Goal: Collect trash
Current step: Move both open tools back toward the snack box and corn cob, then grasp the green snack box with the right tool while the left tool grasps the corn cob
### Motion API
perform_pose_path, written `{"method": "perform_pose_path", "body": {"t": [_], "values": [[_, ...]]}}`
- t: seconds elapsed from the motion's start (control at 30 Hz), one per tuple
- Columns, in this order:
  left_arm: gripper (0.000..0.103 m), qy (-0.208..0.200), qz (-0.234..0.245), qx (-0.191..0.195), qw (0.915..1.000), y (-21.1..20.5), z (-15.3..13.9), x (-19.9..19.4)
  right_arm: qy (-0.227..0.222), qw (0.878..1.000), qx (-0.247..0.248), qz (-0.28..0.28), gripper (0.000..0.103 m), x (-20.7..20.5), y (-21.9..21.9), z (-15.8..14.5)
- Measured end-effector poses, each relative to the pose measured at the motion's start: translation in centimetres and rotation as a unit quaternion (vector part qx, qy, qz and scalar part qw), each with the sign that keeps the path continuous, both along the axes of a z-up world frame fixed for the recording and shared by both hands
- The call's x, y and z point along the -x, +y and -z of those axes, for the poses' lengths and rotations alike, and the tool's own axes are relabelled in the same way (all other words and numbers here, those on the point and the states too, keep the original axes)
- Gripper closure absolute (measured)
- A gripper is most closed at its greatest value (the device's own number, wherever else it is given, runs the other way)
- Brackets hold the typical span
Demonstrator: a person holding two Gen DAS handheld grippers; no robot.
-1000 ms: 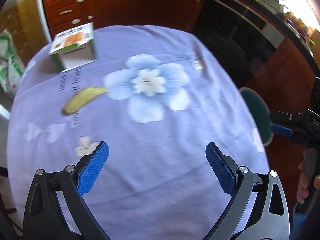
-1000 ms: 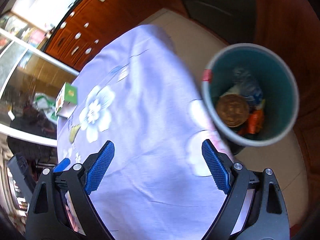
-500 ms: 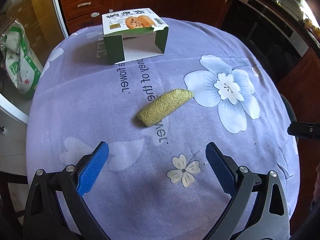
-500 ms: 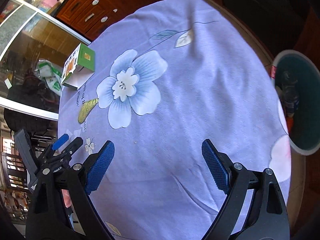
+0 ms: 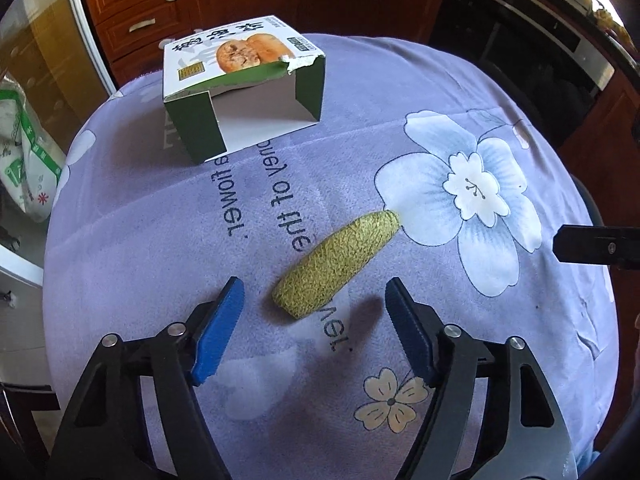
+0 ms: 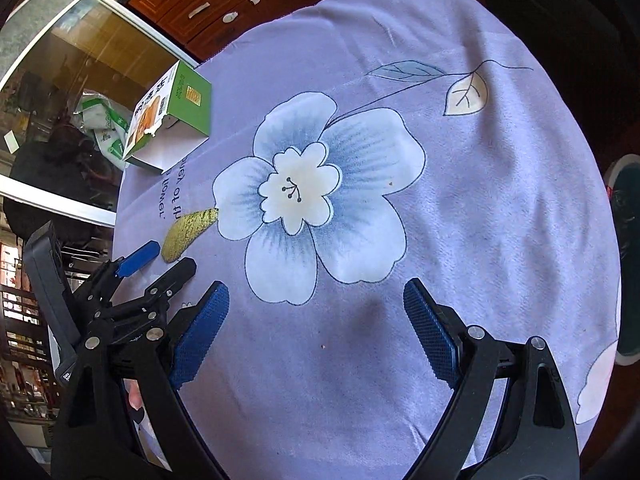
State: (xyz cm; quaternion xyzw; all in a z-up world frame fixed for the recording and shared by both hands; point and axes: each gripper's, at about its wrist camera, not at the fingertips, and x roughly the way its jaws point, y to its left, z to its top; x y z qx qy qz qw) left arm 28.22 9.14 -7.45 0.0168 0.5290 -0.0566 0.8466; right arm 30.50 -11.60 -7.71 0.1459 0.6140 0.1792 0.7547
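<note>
Closer now than a moment ago, the left claw (image 5: 312,312) hangs wide open astride the green cob-like scrap (image 5: 338,264) beside the printed flower (image 5: 468,200), ready to pinch; right claw (image 6: 316,320) idles open.

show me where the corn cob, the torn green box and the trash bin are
corn cob (image 5: 338,264), left wrist view, middle of its bumpy side.
torn green box (image 5: 232,54), left wrist view, printed top panel.
trash bin (image 6: 628,216), right wrist view, teal inner wall at the frame's right edge.
</note>
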Motion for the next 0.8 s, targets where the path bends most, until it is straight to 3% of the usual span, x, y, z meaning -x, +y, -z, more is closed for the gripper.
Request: {"method": "perform_pose_path", "body": {"t": [0.07,0.1,0.13,0.4,0.8], "values": [[0.059,-0.008,0.004,-0.009,0.9999,-0.3,-0.1,0.0,-0.004,1.0,0.001,0.0,0.018,-0.6,0.4,0.1],[0.065,-0.012,0.005,-0.008,0.9999,-0.4,-0.2,0.0,-0.008,1.0,0.002,0.001,0.018,-0.9,0.6,0.0],[0.077,-0.012,0.006,0.006,0.9999,-0.5,-0.3,0.1,-0.012,1.0,0.002,0.001,0.018,-1.2,0.8,0.0],[0.079,-0.017,-0.048,0.072,0.9961,1.6,-1.3,1.4,-0.045,0.999,0.001,-0.023,0.018,-4.0,4.4,-0.6],[0.079,-0.017,-0.136,0.092,0.9863,7.3,-2.0,2.1,-0.13,0.986,0.007,-0.103,0.022,-9.8,14.1,-0.6]]}}
